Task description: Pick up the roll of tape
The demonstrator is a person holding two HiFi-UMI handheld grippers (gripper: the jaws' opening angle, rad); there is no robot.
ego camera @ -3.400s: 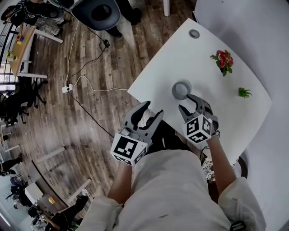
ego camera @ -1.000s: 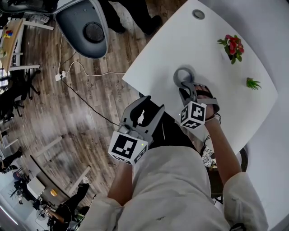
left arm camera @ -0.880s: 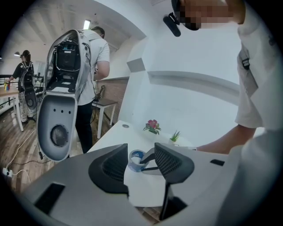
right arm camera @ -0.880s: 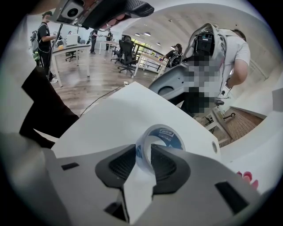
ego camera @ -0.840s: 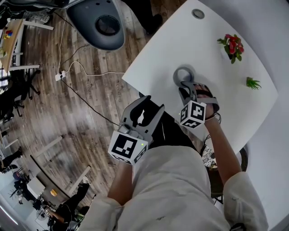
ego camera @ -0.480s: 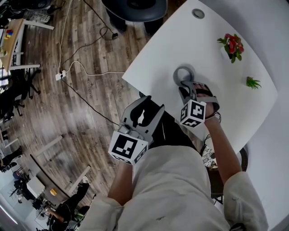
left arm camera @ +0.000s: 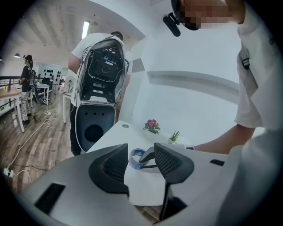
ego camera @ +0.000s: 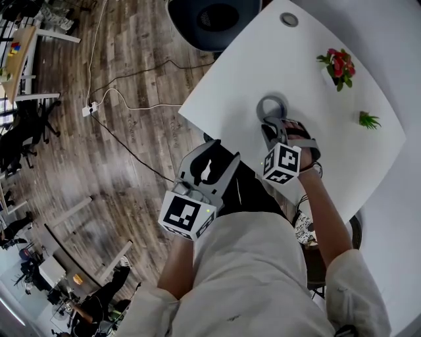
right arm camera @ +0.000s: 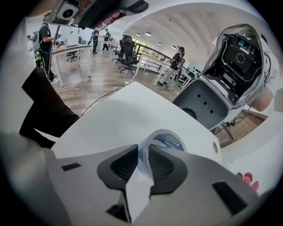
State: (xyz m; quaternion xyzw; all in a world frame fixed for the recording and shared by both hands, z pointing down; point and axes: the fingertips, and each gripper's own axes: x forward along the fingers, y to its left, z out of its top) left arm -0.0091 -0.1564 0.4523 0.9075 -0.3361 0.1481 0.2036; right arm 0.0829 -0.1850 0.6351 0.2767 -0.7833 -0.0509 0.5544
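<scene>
A grey-white roll of tape lies flat on the white table. My right gripper points steeply down at its near side. In the right gripper view the roll of tape sits just past the right gripper. One jaw is inside the ring and one outside, and they have just been closing onto the roll's near wall, which the pads now pinch. My left gripper hovers open off the table's near edge with nothing in it. In its own view the left gripper frames the roll of tape.
Red flowers and a small green plant stand on the table's far right. A round grommet sits at its far corner. A person with a dark grey shell-shaped pack stands beyond the table. A white cable runs over the wooden floor.
My right jaws have narrowed onto the roll's wall. Both hands have kept their places. The dark grey shell has moved rightward along the top of the head view.
</scene>
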